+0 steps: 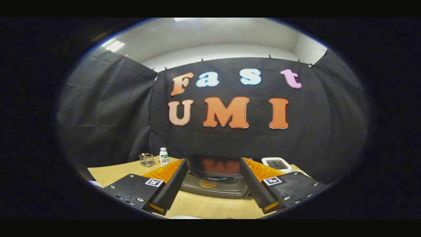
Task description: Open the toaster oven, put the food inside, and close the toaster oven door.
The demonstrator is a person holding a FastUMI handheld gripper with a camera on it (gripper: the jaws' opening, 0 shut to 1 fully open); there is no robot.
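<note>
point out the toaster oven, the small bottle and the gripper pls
toaster oven (215, 184): gripper view, on its glass door, between the fingers.
small bottle (163, 156): gripper view, on its labelled body, beyond the left finger.
gripper (213, 176): gripper view, midway between its open fingers.

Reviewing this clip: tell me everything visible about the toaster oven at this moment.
The toaster oven sits on the wooden table, straight ahead, seen in the gap between the open gripper fingers. It has a dark, glossy top and a grey glass-fronted door, through which something round and tan shows dimly. Whether the door is fully shut is hard to tell. Nothing touches it; the fingers are apart from it.
</note>
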